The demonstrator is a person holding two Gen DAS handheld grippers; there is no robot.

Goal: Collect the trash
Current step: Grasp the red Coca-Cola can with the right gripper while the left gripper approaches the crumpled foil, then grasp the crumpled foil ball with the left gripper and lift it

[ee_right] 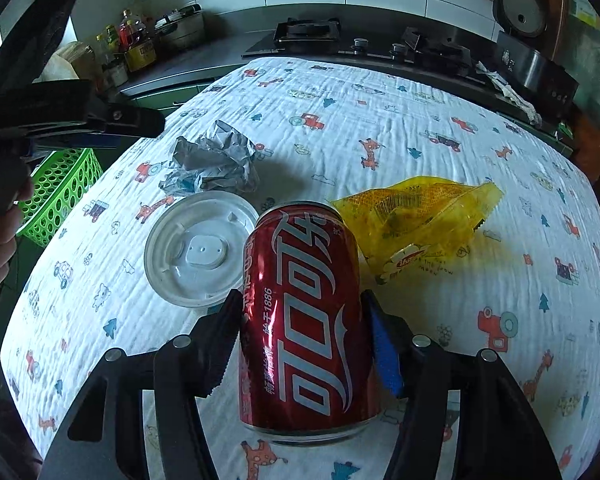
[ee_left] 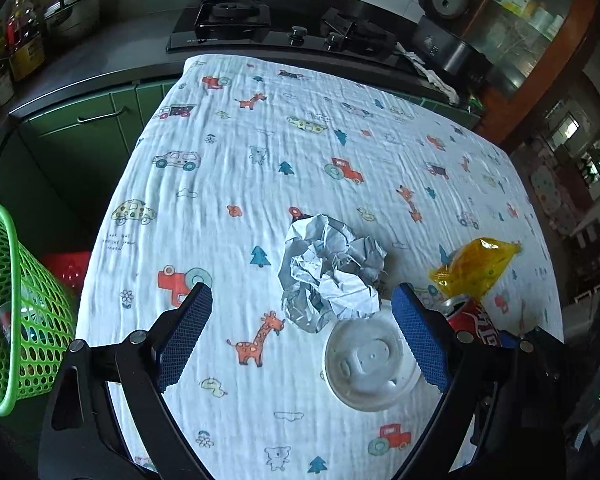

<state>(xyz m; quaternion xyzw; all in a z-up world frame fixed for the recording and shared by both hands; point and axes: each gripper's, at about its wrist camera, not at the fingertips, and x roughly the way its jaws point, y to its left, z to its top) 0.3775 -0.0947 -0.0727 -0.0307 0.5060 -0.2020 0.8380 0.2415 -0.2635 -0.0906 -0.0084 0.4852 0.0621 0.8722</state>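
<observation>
Kitchen, cloth-covered table (ee_right: 380, 152): right gripper (ee_right: 300, 322) straddled upright red can (ee_right: 304, 320), left pad touching, right pad just clear, not yet clamped; left gripper (ee_left: 304, 300) spread wide, empty, poised over crumpled paper (ee_left: 328, 272), presumably for green basket (ee_left: 16, 304) beside table.

- Red soda can (ee_right: 306, 320): lies on its side, centre bottom of the right wrist view, white lettering uppermost.
- White plastic lid (ee_right: 200, 250): round, lies flat, left of the can.
- Crumpled grey-white paper (ee_right: 214, 160): wadded, upper left of the lid.
- Yellow transparent wrapper (ee_right: 416, 220): creased, printed, right of the can.
- Green perforated basket (ee_left: 16, 312): left edge, left wrist view.
</observation>
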